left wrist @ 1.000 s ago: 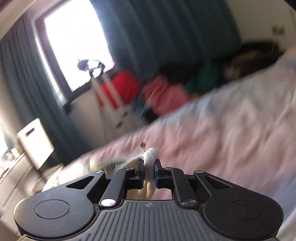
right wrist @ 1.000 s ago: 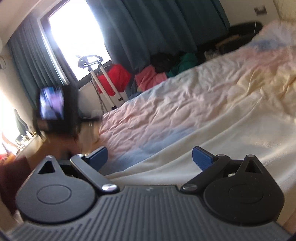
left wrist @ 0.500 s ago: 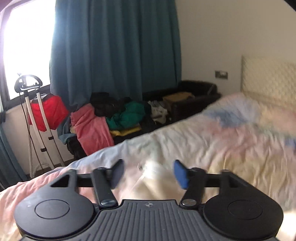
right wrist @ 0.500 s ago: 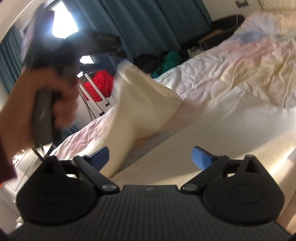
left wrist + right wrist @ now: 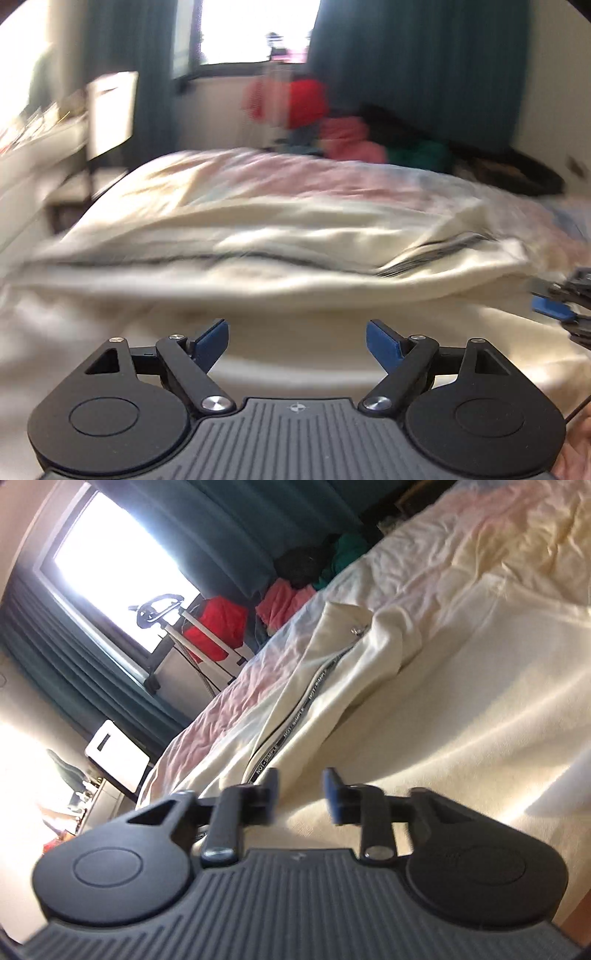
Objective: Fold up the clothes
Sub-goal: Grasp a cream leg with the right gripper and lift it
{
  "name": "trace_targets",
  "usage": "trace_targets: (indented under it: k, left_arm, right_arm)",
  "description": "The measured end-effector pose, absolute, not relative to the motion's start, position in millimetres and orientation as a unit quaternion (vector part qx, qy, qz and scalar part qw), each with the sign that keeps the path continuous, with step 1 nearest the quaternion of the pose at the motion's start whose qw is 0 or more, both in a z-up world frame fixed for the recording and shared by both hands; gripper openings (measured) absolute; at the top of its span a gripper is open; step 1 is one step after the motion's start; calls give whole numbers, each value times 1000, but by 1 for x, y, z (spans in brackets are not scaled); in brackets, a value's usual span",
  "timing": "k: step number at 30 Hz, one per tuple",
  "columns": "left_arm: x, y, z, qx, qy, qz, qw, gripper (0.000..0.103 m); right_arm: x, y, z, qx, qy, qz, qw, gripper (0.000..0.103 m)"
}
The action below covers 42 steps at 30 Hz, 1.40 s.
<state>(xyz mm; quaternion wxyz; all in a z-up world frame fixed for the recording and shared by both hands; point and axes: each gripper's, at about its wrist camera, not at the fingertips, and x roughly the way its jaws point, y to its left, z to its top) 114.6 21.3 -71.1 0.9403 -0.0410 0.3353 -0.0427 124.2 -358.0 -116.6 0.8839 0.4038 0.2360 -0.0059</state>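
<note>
My left gripper (image 5: 295, 338), clamped on the cream zip-up jacket (image 5: 332, 686) a second ago, has let go and is opening over it, empty. My right gripper (image 5: 300, 794), wide before, is closing on what looks like jacket fabric, lying across the bed (image 5: 461, 546) toward its foot edge.

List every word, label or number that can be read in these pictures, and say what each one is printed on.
"NOT SIMPLE", repeated in dark letters along the white zipper tape of the cream garment on the bed, right wrist view.
The repeats higher up the tape, near the zipper pull, are too small to read.
Left wrist view: blurred, nothing legible; the same tape shows only as a dark streak.
</note>
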Motion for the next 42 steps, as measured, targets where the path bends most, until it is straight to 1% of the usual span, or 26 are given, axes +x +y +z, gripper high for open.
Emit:
trace_targets:
  k: [2,4,7,8,10,11,12,15,16,20,21,22,23,24,25,26,27,30,31,33,35,37,39,40,42]
  left_arm:
    - [113,34,-75,-77,344,-36,935,83]
    - [114,39,-75,-91,339,-40,936,83]
    - [105,46,-73,-104,321,-49,940,85]
    - [104,47,-74,-107,315,-51,942,85]
    - [110,48,-81,-121,320,-53,938,86]
    - [114,49,-85,-129,324,-54,936,86]
    - [118,49,-89,-137,327,-56,933,86]
    - [124,64,-97,-184,338,-56,921,86]
    - [127,69,-99,-198,341,-56,917,86]
    - [137,90,-110,-247,348,-53,903,86]
    - [140,95,-114,-259,350,-52,899,86]
    - [143,99,-117,-271,351,-52,895,86]
    - [146,103,-120,-283,351,-52,891,86]
    - [148,105,-122,-293,349,-55,889,86]
    - [150,107,-123,-295,345,-58,889,86]
    - [152,108,-123,-295,341,-61,890,86]
    - [154,109,-124,-295,337,-64,892,86]
    - [157,111,-126,-297,326,-72,894,86]
    - [158,112,-126,-298,323,-74,895,86]
    - [158,113,-126,-303,318,-78,895,86]
    - [157,113,-124,-303,314,-82,896,86]
    - [157,112,-122,-299,313,-83,898,86]
    - [156,110,-122,-293,314,-81,899,86]
    - [156,110,-121,-290,314,-80,901,86]
    - [156,108,-121,-283,314,-79,903,86]
  right_arm:
    - [125,-358,-117,418,239,-1,876,26]
    - [128,-357,-117,426,242,2,872,26]
    - [135,-353,-119,425,245,-11,871,28]
    - [139,-352,-122,431,250,-16,867,31]
    - [150,-353,-130,448,260,-25,855,41]
    - [158,-354,-134,461,267,-28,846,49]
    - [167,-356,-136,467,268,-32,842,61]
    - [197,-367,-137,475,256,-44,841,76]
    - [207,-373,-137,480,246,-47,841,76]
    - [257,-396,-147,454,266,-119,842,73]
    - [266,-401,-150,452,271,-139,838,71]
    - [275,-405,-150,451,273,-159,835,67]
    - [284,-408,-149,449,274,-179,832,55]
    - [296,-410,-145,436,281,-191,833,35]
    - [310,-408,-137,406,292,-203,842,21]
    - [324,-406,-128,369,305,-216,851,17]
    - [338,-402,-118,338,313,-221,860,14]
    - [374,-382,-68,288,288,-201,891,13]
    - [382,-374,-48,277,264,-185,905,13]
    - [380,-356,-3,235,176,-138,946,12]
    - [370,-355,21,215,114,-122,962,12]
    - [356,-374,17,247,94,-125,956,12]
    - [335,-395,-9,250,90,-143,953,12]
    - [325,-405,-28,247,101,-157,951,12]
    - [305,-433,-81,274,158,-194,929,12]
